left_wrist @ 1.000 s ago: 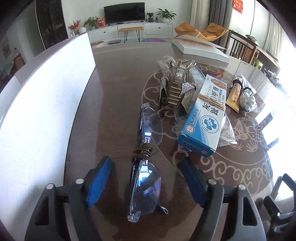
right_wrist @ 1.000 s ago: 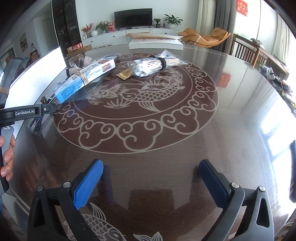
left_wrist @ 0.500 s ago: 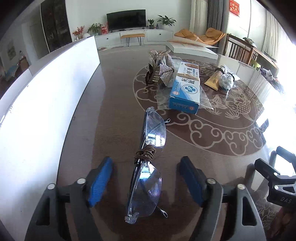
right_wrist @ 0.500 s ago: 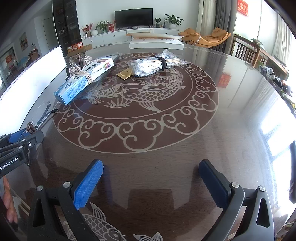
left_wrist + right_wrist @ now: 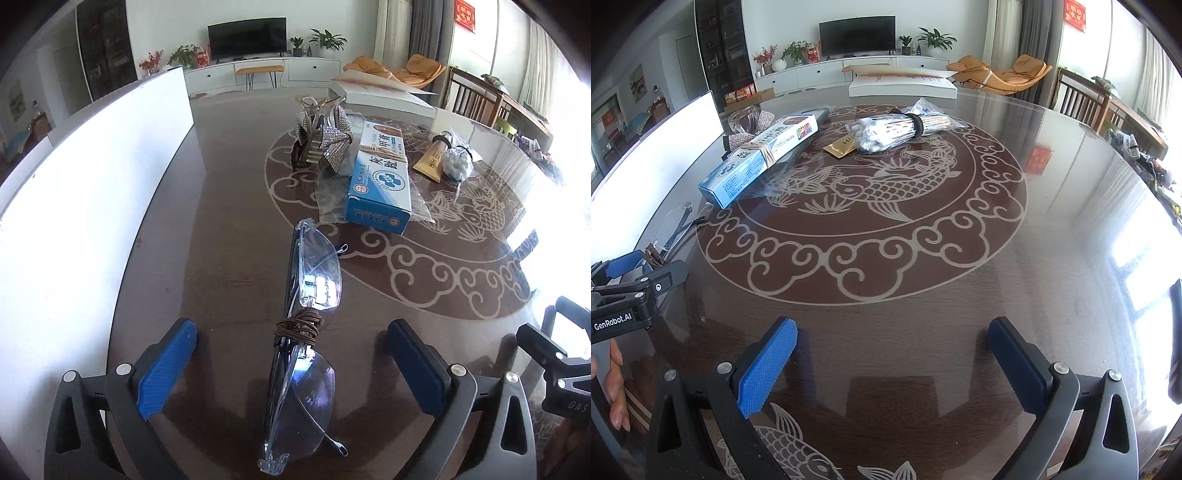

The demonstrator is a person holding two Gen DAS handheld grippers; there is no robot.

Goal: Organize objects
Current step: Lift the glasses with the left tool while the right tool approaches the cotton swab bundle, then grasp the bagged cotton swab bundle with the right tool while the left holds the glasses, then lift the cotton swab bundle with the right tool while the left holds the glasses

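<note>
The left claw point(image 5: 291, 369) is spread wide, its blue pads either side of the clear safety glasses point(image 5: 306, 339) without touching them. The glasses lie folded on the counter point(image 5: 229, 221), a brown cord wound round their middle. Farther off to the right lies a blue box point(image 5: 382, 184), with a sparkly hair clip point(image 5: 323, 138) behind it. The right claw point(image 5: 892, 367) is spread too, holding nothing, over bare counter.

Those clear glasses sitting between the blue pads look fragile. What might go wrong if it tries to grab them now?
The glasses lie edge-up on the glossy table, between the left gripper's wide-open pads. Closing might squeeze the lenses rather than the cord-wrapped bridge, perhaps scratching or flexing them. They may also slide or tip flat on the slick surface.
</note>
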